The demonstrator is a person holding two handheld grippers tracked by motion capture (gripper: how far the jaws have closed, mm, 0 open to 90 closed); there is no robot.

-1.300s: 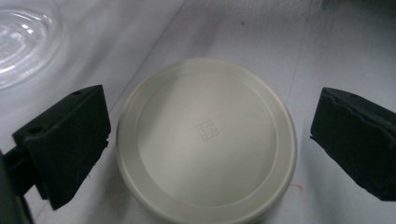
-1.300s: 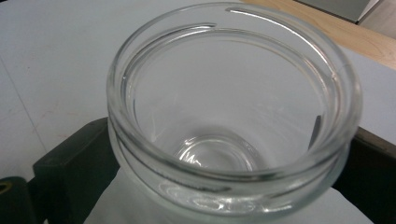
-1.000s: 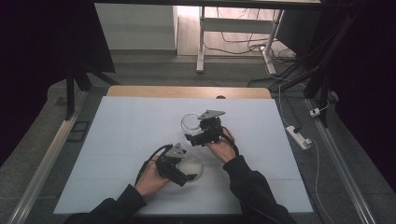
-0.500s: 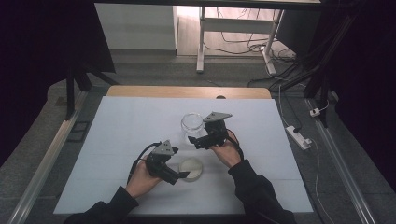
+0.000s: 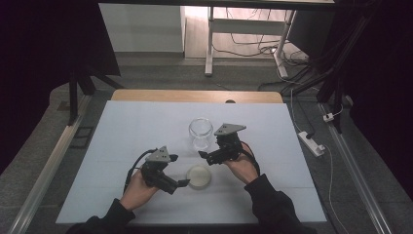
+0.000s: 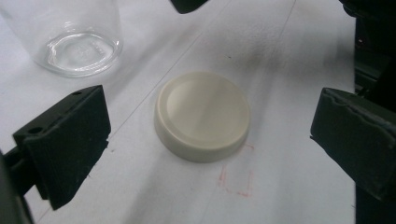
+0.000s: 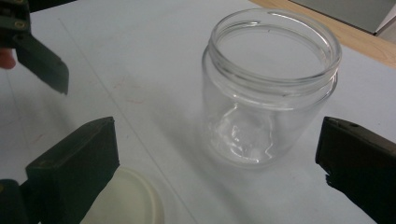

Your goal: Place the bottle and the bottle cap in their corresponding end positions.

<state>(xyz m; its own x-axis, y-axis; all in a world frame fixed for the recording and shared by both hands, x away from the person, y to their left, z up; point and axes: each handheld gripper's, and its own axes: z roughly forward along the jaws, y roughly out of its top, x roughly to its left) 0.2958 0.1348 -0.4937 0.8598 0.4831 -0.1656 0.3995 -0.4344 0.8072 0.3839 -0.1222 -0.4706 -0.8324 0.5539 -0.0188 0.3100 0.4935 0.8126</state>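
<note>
Left tool [image 5: 182, 183] released, jaws wide, lid [image 6: 202, 114] lying flat on the worktop [image 5: 122, 131] between them in the left gripper view, untouched. Right tool [image 5: 202, 155] also released, jaws spread either side of the jar [image 7: 270, 88], no contact. Jar upright, mouth open, just beyond the lid, the two apart. Risks, as judged: the lid is low and smooth-edged, so a high closure could slip over its rim and skid it away; the jar is glass and empty, so an off-centre or one-jaw-first closure could tip or push it.
</note>
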